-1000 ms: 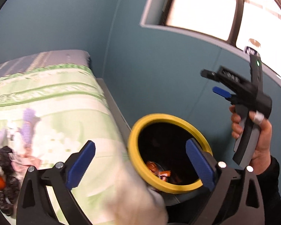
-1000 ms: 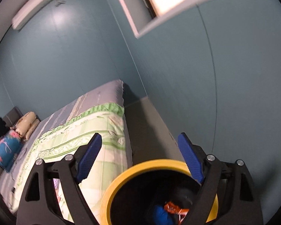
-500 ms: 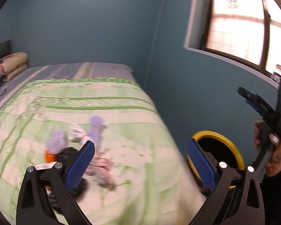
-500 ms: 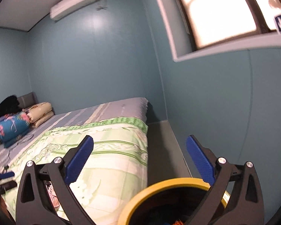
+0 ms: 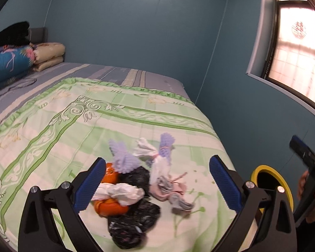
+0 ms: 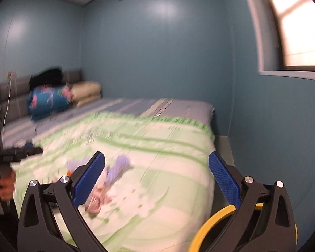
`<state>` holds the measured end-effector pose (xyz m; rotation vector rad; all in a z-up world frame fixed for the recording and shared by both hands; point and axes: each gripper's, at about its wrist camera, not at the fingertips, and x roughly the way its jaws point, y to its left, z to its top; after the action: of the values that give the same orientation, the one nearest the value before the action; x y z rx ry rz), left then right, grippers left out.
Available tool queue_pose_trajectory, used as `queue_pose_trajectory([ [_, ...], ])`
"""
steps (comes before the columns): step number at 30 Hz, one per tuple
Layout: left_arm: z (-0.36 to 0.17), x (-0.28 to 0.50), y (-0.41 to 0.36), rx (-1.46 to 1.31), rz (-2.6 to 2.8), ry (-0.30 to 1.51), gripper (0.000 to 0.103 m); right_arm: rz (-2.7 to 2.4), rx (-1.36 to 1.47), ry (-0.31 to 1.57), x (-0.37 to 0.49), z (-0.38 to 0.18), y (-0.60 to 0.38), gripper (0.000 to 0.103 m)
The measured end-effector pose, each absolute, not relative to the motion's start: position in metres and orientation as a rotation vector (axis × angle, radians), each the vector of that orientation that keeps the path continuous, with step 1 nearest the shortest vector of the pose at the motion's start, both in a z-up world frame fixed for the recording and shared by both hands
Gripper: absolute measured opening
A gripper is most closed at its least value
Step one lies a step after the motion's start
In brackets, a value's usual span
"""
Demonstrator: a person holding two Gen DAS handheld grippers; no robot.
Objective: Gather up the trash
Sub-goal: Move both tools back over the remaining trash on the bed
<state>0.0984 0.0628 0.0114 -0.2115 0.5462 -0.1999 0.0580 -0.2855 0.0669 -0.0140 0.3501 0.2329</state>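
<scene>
A heap of trash lies on the green floral bedspread (image 5: 73, 126): orange peel (image 5: 110, 206), black plastic bags (image 5: 132, 220), crumpled white tissue (image 5: 124, 193), lavender foam nets (image 5: 124, 157) and a pink-grey rag (image 5: 170, 191). My left gripper (image 5: 157, 185) hangs over the heap, open, touching nothing. The yellow-rimmed bin (image 5: 266, 166) stands on the floor off the bed's right side. My right gripper (image 6: 156, 180) is open and empty above the bed's corner, with the bin's rim (image 6: 208, 224) under its right finger. The trash (image 6: 115, 170) is a blur to its left.
Folded bedding and a blue floral pillow (image 5: 10, 63) lie at the bed's head. A blue wall with a window (image 5: 294, 52) runs along the right, leaving a narrow strip of floor (image 6: 222, 147). Each view shows the other gripper and a hand (image 6: 4, 184) at its edge.
Both grippers swung left, away from the bin's mouth and over the bed. The trash heap now sits between the left fingers in view. The bin has slid to the right edge.
</scene>
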Motion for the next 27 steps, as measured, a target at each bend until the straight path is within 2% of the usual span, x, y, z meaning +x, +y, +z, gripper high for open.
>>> queue_pose_trajectory([
  [11, -0.050, 0.125, 0.106, -0.311, -0.167, 0.636, 0.095, 0.311, -0.056, 0.497, 0.071, 0.019, -0.211, 0.095],
  [19, -0.069, 0.135, 0.113, -0.306, -0.190, 0.672, 0.095, 0.332, -0.074, 0.613, 0.084, -0.023, -0.170, 0.095],
  [27, -0.082, 0.143, 0.105, -0.250, -0.192, 0.696, 0.095, 0.391, -0.153, 0.652, 0.088, -0.047, -0.131, 0.095],
])
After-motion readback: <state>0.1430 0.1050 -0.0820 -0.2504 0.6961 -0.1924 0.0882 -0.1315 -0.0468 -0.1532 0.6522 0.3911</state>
